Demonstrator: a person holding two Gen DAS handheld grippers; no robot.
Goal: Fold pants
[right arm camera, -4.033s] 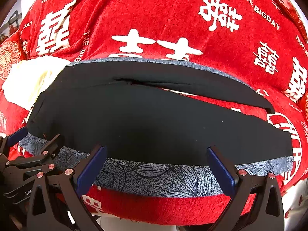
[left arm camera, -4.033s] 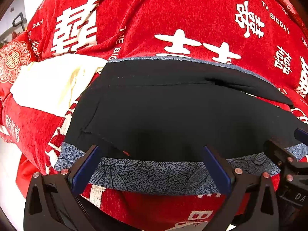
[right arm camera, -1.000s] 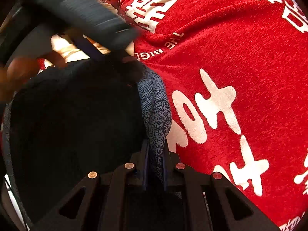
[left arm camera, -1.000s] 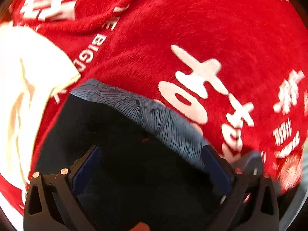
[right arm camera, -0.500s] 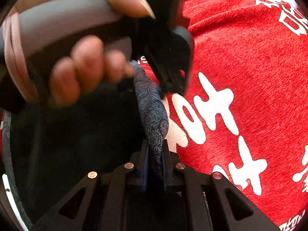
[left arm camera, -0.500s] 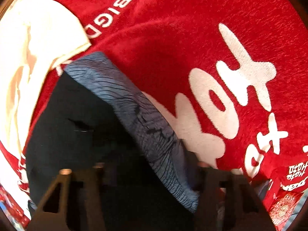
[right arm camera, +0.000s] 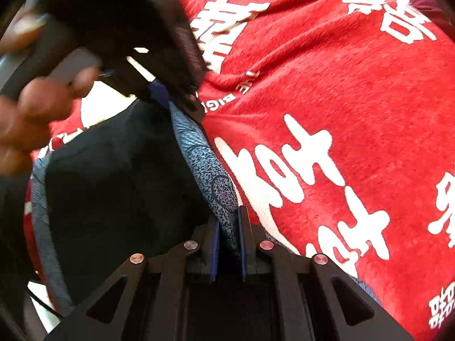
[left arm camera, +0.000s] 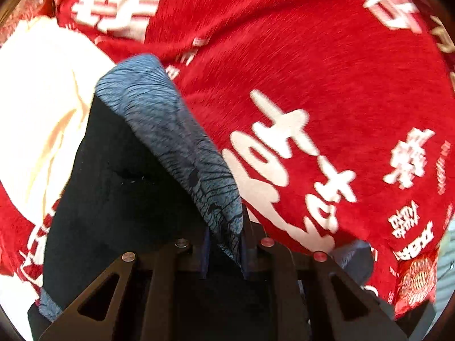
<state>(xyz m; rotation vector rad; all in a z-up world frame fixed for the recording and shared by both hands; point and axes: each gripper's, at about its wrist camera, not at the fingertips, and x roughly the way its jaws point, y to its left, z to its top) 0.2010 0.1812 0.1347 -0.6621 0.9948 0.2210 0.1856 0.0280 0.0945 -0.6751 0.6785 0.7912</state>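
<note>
Black pants (left arm camera: 128,199) with a blue-grey patterned band (left arm camera: 176,142) along the edge lie on a red blanket. In the left wrist view my left gripper (left arm camera: 224,244) is closing tight on that band, its pads pressing on the fabric, which is lifted into a ridge. In the right wrist view my right gripper (right arm camera: 229,227) is shut on the same band (right arm camera: 204,164) nearer to me. Farther along the band, the left gripper (right arm camera: 159,91) and the hand (right arm camera: 42,108) holding it show blurred. The black cloth (right arm camera: 113,199) hangs down to the left.
The red blanket (left arm camera: 312,71) with white characters covers the surface on the right in both views (right arm camera: 341,99). A cream cloth (left arm camera: 37,99) lies at the left, beside the pants. A pale floor strip shows at the lower left.
The left gripper's jaws went from wide open to shut on the patterned band and lifted it. The right gripper kept its grip and rose slightly; the hand moved up and left.
</note>
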